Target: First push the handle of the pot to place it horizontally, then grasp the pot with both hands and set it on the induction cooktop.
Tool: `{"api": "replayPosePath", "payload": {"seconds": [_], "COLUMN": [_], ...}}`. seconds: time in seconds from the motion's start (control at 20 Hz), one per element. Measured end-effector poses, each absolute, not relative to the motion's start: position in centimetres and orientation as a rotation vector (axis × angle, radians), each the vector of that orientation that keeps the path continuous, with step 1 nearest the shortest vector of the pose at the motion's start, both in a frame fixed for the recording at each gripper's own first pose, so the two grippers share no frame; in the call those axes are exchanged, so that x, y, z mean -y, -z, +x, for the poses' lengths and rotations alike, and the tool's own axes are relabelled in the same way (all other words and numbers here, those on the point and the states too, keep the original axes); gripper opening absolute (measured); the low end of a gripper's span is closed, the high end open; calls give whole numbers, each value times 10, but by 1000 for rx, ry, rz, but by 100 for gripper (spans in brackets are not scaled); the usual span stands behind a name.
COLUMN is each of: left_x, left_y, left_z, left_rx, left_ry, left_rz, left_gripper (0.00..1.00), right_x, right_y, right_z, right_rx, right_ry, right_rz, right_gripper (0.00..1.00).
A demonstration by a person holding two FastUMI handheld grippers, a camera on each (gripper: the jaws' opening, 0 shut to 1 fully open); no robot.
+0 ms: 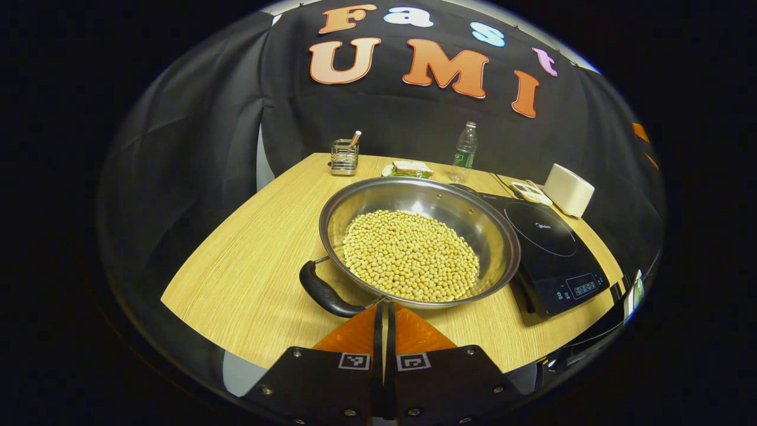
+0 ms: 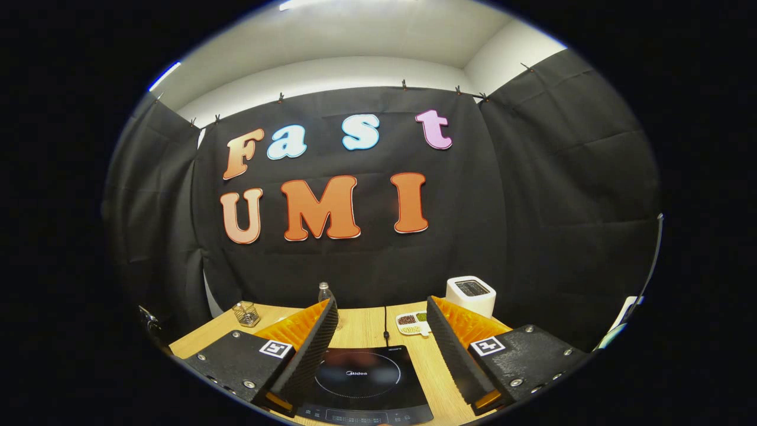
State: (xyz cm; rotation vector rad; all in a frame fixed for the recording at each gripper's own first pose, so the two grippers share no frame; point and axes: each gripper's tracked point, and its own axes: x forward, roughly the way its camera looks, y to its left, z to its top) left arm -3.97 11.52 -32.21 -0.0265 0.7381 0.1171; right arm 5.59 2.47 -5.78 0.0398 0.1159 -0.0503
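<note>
On the surface (image 1: pixel 248 278), a pale wood-grain top, the steel pot (image 1: pixel 420 242) is sitting just left of the cooktop (image 1: pixel 550 254), its right rim overlapping the cooktop's edge; it is not yet centred on the glass. It is a wide, shallow, polished bowl shape, and a bed of small round yellowish beans (image 1: pixel 411 254) is covering its bottom. The cooktop is a flat black glossy slab with a thin printed ring.

Judging by this, the first step is the one in hand: the handle (image 1: pixel 325 293), a curved black loop on two metal stems, is pointing toward the near left, and the left tool (image 1: pixel 385 313) is sitting just beside it with its orange ribbed fingers (image 1: pixel 355 334) closed together, gripping nothing, its tips at the pot's near rim. The next move is calling for a sideways nudge on that smooth loop, gentle enough that the beans are not spilling.

The right tool (image 2: pixel 381 331) is hanging over the cooktop, its fingers spread wide, waiting for the two-handed lift.
</note>
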Motion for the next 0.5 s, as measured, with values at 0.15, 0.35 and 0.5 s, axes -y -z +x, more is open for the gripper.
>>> {"api": "replayPosePath", "payload": {"seconds": [0.15,0.35,0.5], "left_x": [-123,-133,-139], "left_y": [321,322,322], "left_z": [-36,-32,-29], "left_rx": [-736,-732,-727], "left_ry": [-128,-140,-155], "left_rz": [-27,-32,-42], "left_gripper": [2,2,2], "right_x": [-28,-30,-31], "right_y": [60,65,70], "right_z": [61,66,71], "right_rx": [-120,-127,-135], "right_ry": [49,49,52], "right_rz": [43,36,31], "right_gripper": [94,94,94]}}
